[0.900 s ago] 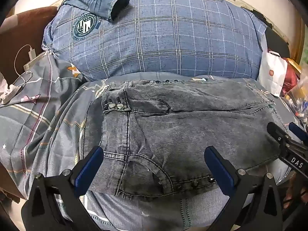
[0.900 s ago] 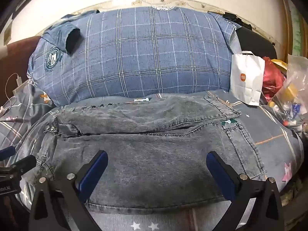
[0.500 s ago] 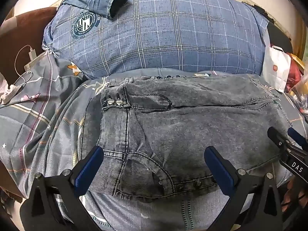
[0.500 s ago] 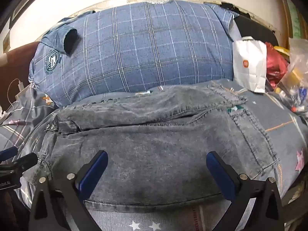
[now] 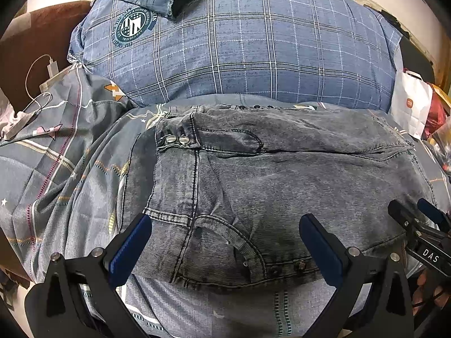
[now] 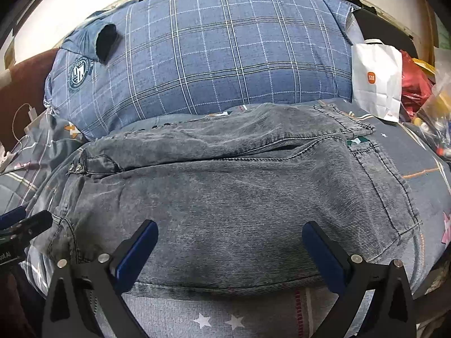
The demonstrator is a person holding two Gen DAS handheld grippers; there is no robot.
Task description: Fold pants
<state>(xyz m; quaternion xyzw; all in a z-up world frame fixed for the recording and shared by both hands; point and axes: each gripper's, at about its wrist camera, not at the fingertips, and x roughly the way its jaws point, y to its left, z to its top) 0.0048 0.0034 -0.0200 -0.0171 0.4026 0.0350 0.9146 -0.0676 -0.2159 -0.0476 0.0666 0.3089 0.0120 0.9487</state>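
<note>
Grey washed jeans [image 5: 282,180] lie folded into a wide flat bundle on the bed, waistband and pocket rivets at the left, hems at the right; they also show in the right wrist view [image 6: 239,191]. My left gripper [image 5: 225,242] is open and empty, just above the near waistband edge. My right gripper [image 6: 229,249] is open and empty over the near edge of the leg end. Each gripper shows at the side of the other's view: the right one [image 5: 417,219] and the left one [image 6: 25,219].
A large blue plaid pillow [image 5: 239,45] with a blue garment on it lies behind the jeans. The patterned grey bedsheet [image 5: 62,163] surrounds them. A white paper bag [image 6: 376,81], a red bag and clutter stand at the right. A charger cable [image 5: 42,73] lies far left.
Both grippers have moved closer over the jeans and stay open. The jeans have not moved.
</note>
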